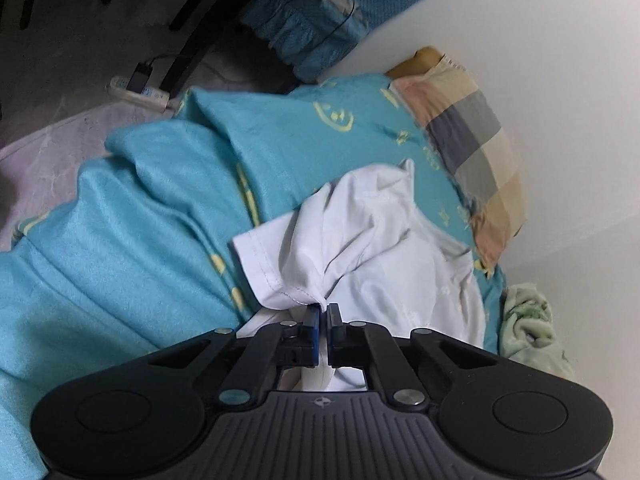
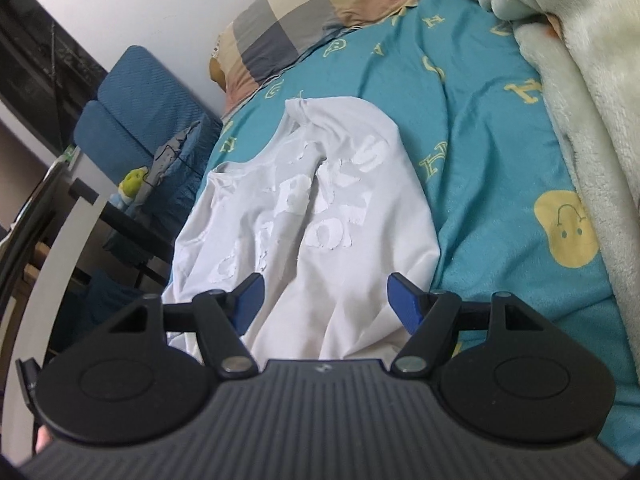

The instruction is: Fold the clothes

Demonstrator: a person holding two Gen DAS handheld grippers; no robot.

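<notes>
light: soft, even daylight, source unseen | shadows: faint, only in folds of the white shirt | glare: none marked on the wall | distortion: strong fisheye bending, dark corners | focus: slightly soft throughout, shirt print perhaps blurred

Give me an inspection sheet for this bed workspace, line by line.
Surface: bed under a teal sheet with yellow letters and smiley faces, rumpled.
Job's things: white T-shirt, crumpled, print facing up.
Clutter: checked pillow at the head; pale fleece blanket along one side.
Grippers: left tongs shut on a hem of the T-shirt; right tongs open above the T-shirt.
Cables: power strip with a plugged adapter on the floor.
Surroundings: blue chair, white wall.
</notes>
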